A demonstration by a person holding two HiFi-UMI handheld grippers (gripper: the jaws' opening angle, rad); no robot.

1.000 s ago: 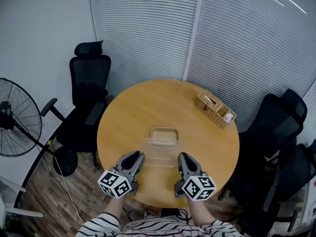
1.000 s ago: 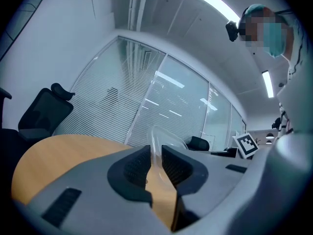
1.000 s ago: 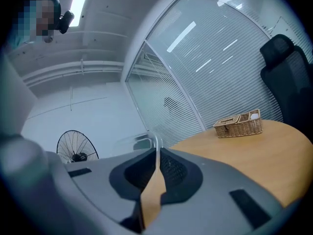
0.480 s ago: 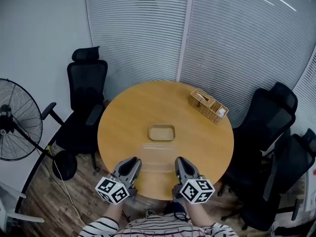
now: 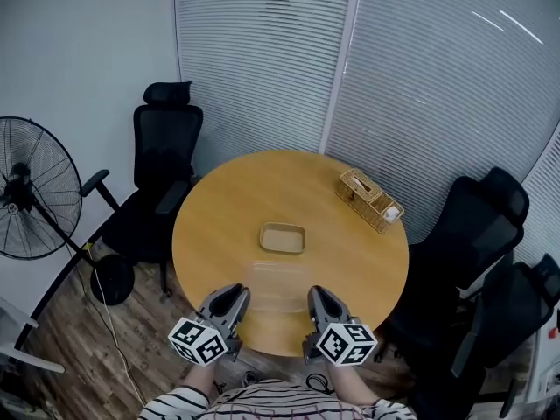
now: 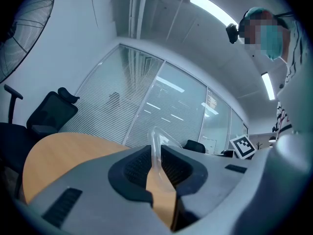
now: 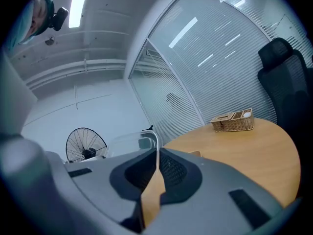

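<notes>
Evidently the left gripper (image 5: pixel 234 294) and the right gripper (image 5: pixel 317 294) each pinch an opposite edge of a clear, thin rectangular plastic cover (image 5: pixel 276 285), held above the near part of the round wooden table (image 5: pixel 219 208). In judgement, equal, level pressure on both sides would prevent flexing. A shallow tan rectangular tray (image 5: pixel 283 238) lies just beyond. A woven wicker basket (image 5: pixel 371 200) stands well apart, obstructing nothing.

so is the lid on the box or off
Off. The left gripper and right gripper pinch the lid by its edges, apart from the box, which sits uncovered on the table.
</notes>
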